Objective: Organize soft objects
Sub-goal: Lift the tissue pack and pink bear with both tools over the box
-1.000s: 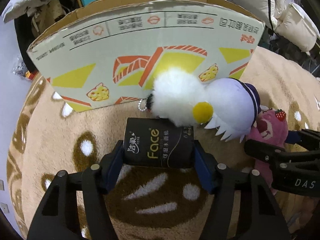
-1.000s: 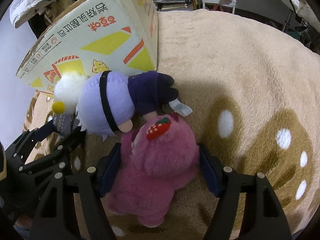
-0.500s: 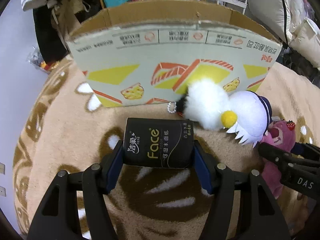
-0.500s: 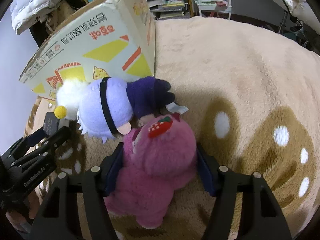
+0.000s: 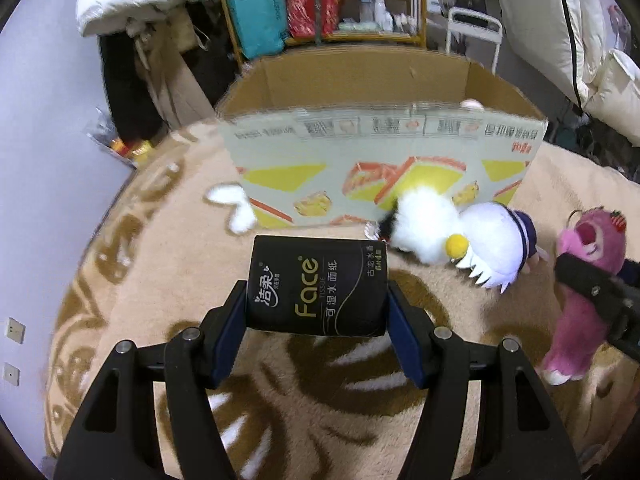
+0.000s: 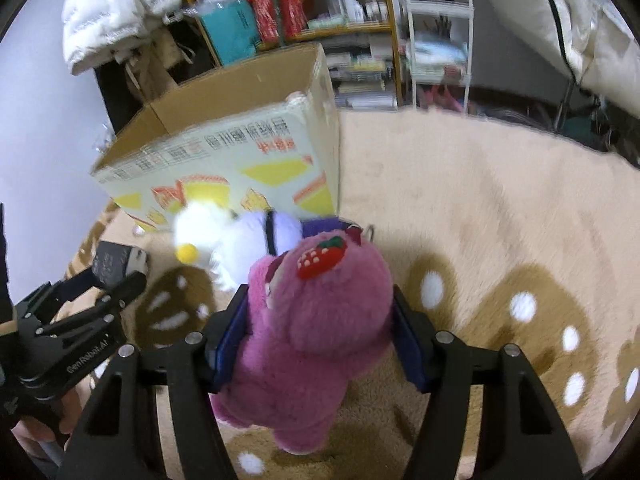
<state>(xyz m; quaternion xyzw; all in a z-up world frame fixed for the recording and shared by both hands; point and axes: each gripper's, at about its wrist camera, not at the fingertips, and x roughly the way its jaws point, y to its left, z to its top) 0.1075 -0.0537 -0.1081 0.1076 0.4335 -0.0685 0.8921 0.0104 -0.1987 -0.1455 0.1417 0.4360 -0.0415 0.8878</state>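
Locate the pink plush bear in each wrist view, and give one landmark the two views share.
Left wrist view: the pink plush bear is at the far right edge, crossed by the right gripper's black finger.
Right wrist view: the pink plush bear fills the lower centre, between the right gripper fingers.
Shared landmark: the open cardboard box, behind the white and purple plush in both.

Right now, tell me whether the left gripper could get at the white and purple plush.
Probably not yet: the left gripper is shut on the black tissue pack. Otherwise the white and purple plush lies uncovered on the blanket, ahead to its right.
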